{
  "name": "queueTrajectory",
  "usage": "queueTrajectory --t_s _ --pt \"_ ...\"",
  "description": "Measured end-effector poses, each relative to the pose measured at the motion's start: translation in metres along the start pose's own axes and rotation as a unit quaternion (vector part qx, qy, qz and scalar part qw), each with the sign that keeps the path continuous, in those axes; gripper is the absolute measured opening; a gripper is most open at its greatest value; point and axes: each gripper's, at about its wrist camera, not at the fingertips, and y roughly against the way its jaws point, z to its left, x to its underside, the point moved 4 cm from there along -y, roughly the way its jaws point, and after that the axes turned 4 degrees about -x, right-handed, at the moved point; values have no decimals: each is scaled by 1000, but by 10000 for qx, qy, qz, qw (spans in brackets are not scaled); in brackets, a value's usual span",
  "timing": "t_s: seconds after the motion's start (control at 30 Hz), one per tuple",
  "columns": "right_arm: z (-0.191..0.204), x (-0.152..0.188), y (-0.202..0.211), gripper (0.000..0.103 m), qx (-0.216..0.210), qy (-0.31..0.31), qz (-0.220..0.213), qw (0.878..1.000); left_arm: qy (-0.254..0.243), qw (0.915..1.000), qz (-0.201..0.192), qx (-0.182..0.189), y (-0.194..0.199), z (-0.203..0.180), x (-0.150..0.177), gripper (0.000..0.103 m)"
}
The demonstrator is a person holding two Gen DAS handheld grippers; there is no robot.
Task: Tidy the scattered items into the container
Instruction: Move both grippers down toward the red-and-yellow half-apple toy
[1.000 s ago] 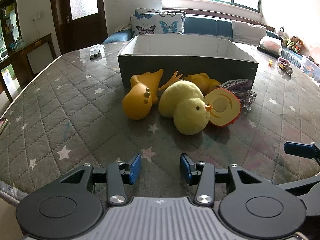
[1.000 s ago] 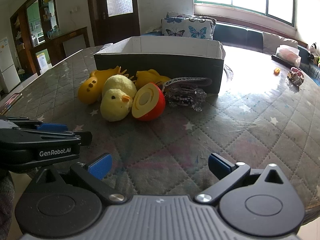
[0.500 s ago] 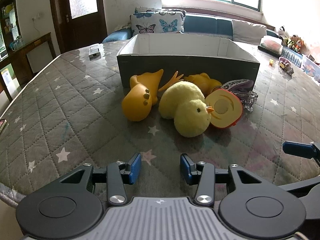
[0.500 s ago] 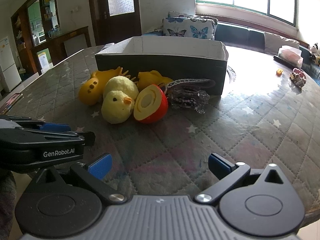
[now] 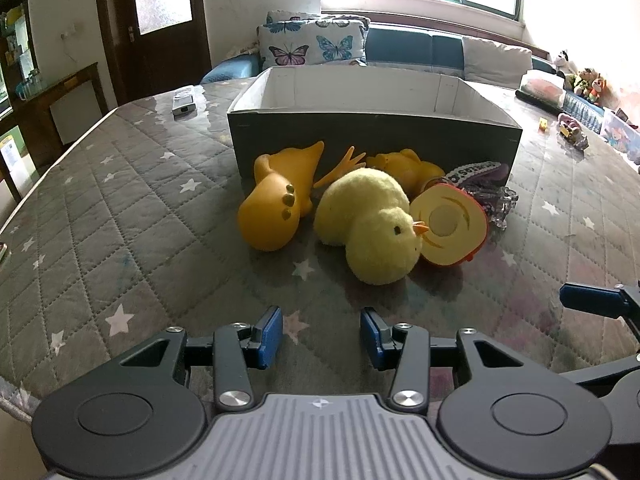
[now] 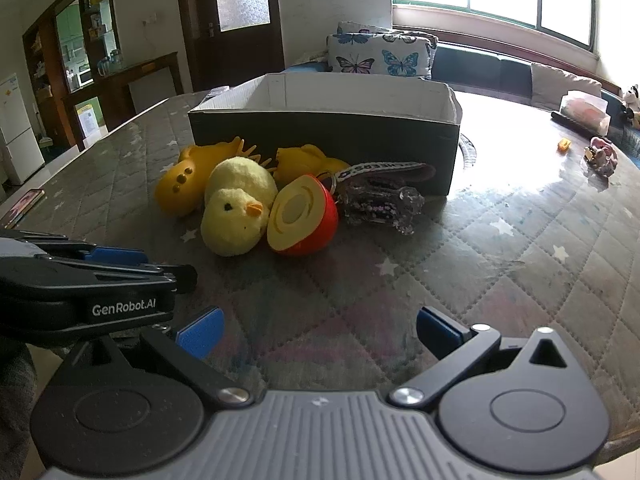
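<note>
**Yellow toys heaped before the box**

Plush chick (image 5: 372,228), rubber ducks and a halved red fruit (image 6: 304,216) lie against the dark box (image 5: 376,136). We hold our left gripper (image 5: 320,336) partly parted, our right gripper (image 6: 318,330) wide, both empty.

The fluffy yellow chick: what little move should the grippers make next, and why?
Probably ease the left hand-held gripper forward toward the fluffy yellow chick. Its jaws are open and empty, the chick lies nearest and straight ahead, and the box behind it shows no toys inside from here.
</note>
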Motion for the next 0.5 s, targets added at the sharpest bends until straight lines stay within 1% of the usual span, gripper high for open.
queueTrajectory --t_s 0.5 --pt "0 -12 -10 103 -88 45 -30 9999 101 9998 50 144 -8 6 -16 46"
